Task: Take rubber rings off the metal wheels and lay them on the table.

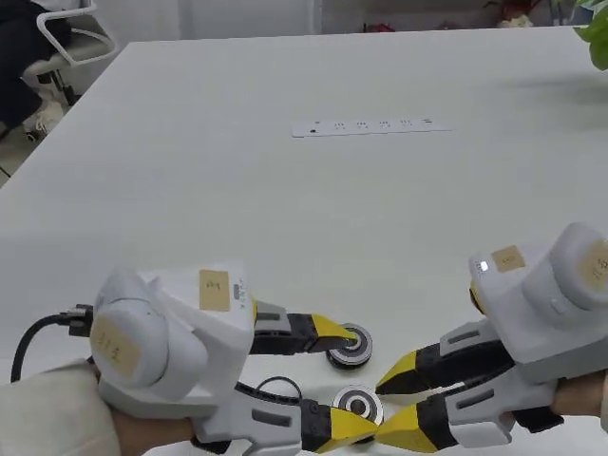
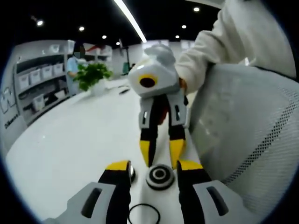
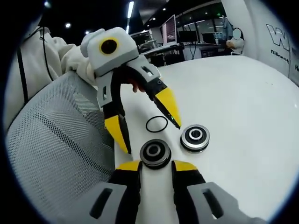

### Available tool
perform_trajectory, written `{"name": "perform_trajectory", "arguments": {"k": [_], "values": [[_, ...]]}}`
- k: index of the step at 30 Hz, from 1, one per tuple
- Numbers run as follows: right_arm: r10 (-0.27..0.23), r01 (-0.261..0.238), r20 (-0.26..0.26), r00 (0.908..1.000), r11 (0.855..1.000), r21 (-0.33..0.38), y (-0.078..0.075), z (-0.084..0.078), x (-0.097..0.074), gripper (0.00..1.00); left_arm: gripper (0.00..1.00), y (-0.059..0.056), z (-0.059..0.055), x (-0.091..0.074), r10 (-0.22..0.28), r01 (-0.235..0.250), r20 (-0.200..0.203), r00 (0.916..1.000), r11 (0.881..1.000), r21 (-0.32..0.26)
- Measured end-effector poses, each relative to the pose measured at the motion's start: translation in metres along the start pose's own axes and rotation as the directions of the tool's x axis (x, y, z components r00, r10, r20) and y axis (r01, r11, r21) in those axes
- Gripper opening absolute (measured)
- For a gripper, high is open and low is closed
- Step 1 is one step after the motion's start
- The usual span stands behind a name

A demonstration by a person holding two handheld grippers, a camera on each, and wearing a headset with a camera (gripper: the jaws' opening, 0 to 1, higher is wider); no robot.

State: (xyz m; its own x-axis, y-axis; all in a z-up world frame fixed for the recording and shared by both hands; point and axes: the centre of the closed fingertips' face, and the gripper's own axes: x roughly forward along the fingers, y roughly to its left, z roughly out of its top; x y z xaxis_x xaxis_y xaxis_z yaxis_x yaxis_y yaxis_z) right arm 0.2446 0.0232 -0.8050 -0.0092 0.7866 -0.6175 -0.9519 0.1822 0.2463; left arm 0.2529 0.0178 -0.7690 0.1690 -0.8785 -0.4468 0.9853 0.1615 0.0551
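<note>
A rubber ring [image 3: 156, 124] is already laid flat on the table [image 1: 285, 209], between the jaws of the left gripper [image 2: 154, 167], which are held wide apart and clamped on nothing. The near wheel [image 3: 155, 153] is flanked by those tips and faced from the opposite side by the right gripper [image 3: 156, 166]. Its jaws are likewise parted and empty, presumably so that the wheel can be steadied while its dark rim is peeled. The far wheel [image 3: 195, 137] is seen close beside.

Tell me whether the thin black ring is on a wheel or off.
Off: the rubber ring lies on the table, clear of the near wheel and the far wheel.
</note>
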Motion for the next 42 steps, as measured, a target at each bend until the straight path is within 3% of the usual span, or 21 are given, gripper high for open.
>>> {"name": "perform_trajectory", "arguments": {"k": [12, 22, 31, 42], "values": [[-0.012, 0.012, 0.001, 0.9999, 0.999, -0.032, 0.001, -0.001, 0.005, 0.23, 0.27, -0.004, -0.018, 0.007, 0.002, -0.002, -0.045, 0.9990, 1.000, -0.007], [-0.022, 0.022, -0.009, 0.9997, 0.997, -0.070, -0.001, -0.003, 0.005, 0.20, 0.22, -0.002, -0.021, 0.006, 0.009, -0.010, -0.042, 0.9991, 0.999, -0.034], [-0.027, 0.026, -0.013, 0.9995, 0.995, -0.099, -0.001, -0.004, 0.004, 0.18, 0.15, -0.008, -0.022, 0.008, -0.021, 0.019, -0.042, 0.9989, 0.999, -0.048], [-0.039, 0.035, -0.026, 0.9989, 0.991, -0.129, -0.002, -0.006, 0.003, 0.13, 0.15, -0.006, -0.022, 0.008, -0.009, 0.008, -0.019, 0.9998, 0.999, -0.045]]}}
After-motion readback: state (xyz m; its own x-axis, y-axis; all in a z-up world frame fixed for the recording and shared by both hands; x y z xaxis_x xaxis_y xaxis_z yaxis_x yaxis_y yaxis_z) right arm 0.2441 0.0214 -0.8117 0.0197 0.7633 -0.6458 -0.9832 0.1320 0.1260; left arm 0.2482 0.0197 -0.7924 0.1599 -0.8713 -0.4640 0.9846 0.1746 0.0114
